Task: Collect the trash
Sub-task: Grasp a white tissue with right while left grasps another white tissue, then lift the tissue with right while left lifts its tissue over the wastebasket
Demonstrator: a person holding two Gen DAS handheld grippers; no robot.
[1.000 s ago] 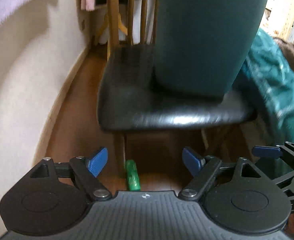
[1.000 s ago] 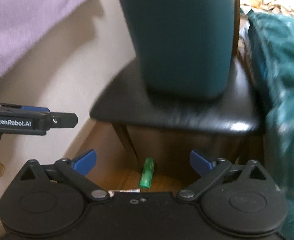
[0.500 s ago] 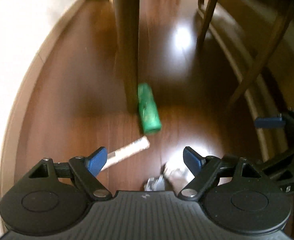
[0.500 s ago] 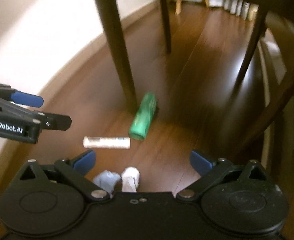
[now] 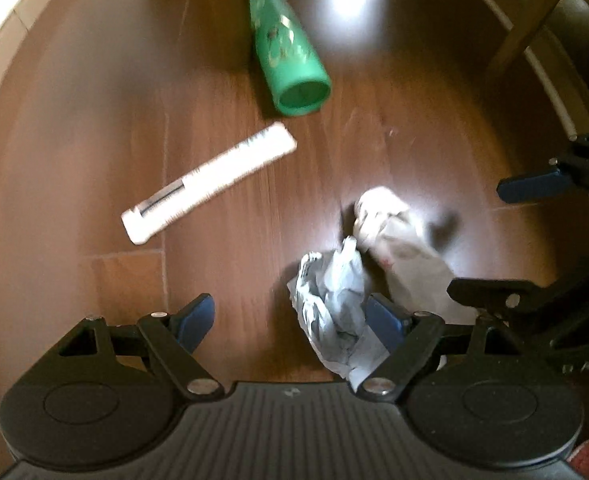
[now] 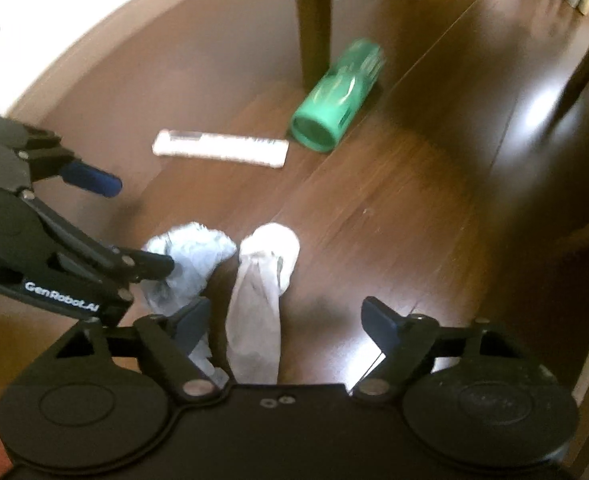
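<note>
Both grippers have been lowered from chair height to the floor point(image 5: 74, 128). The left gripper point(image 5: 290, 320) is kept wide beside the grey wrapper point(image 5: 330, 300); the right gripper point(image 6: 286, 322), jaws just narrowed, straddles the white wad point(image 6: 260, 280) ungripped. Pickup seems imminent.

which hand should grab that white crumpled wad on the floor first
Right, probably. The right tongs stand open with the white wad already between their fingers. The left tongs are open over bare floor, with the grey wad at one finger.
</note>
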